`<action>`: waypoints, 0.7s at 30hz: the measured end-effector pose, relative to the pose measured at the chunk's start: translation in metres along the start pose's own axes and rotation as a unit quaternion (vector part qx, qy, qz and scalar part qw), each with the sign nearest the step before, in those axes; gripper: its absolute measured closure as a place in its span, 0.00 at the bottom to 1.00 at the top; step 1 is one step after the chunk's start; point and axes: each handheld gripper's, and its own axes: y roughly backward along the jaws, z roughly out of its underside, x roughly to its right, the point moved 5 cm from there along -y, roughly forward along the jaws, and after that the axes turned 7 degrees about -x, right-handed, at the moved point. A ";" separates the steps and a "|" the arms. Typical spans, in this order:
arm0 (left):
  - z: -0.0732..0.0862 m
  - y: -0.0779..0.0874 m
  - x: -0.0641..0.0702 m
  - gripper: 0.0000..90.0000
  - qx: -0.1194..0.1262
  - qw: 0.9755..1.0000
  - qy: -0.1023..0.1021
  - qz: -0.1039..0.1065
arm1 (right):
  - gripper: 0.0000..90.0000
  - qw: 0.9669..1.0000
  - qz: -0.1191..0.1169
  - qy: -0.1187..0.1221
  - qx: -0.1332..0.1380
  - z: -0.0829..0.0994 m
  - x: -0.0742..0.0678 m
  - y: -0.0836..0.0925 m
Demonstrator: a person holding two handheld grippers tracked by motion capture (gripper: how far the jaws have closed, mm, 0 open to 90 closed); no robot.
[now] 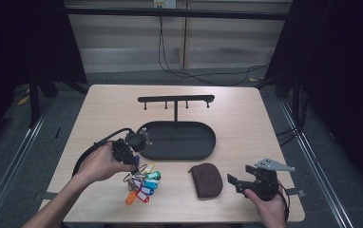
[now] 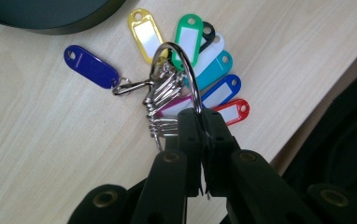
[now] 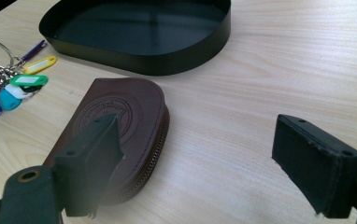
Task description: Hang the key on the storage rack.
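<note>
Wire key ring with glossy plastic tags: left hand-held gripper pinches it; right hand-held gripper gapes empty.

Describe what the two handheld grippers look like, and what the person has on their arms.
Both grippers are black. The left gripper has flat rectangular pads and brass-coloured pivot rivets, with a black cable looping back from its body. The right gripper has thick block-shaped pads and carries a grey three-cornered plate on top. The forearms are bare, no sleeves.
</note>
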 end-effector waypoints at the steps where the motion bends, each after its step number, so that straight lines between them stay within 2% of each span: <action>1: 0.000 0.003 -0.001 0.98 0.002 1.000 -0.003 -0.002 | 0.17 1.000 0.000 0.000 -0.001 0.000 0.000 0.000; 10: -0.001 0.017 -0.003 0.98 0.021 1.000 0.003 -0.003 | 0.17 1.000 0.002 -0.002 0.000 0.000 0.001 0.000; 18: -0.001 0.022 -0.005 0.98 0.025 1.000 0.006 -0.004 | 0.16 1.000 0.001 -0.005 -0.002 0.000 0.001 0.000; 21: -0.002 0.023 -0.006 0.98 0.026 1.000 0.004 0.002 | 0.16 1.000 0.002 -0.003 -0.002 0.000 0.001 0.000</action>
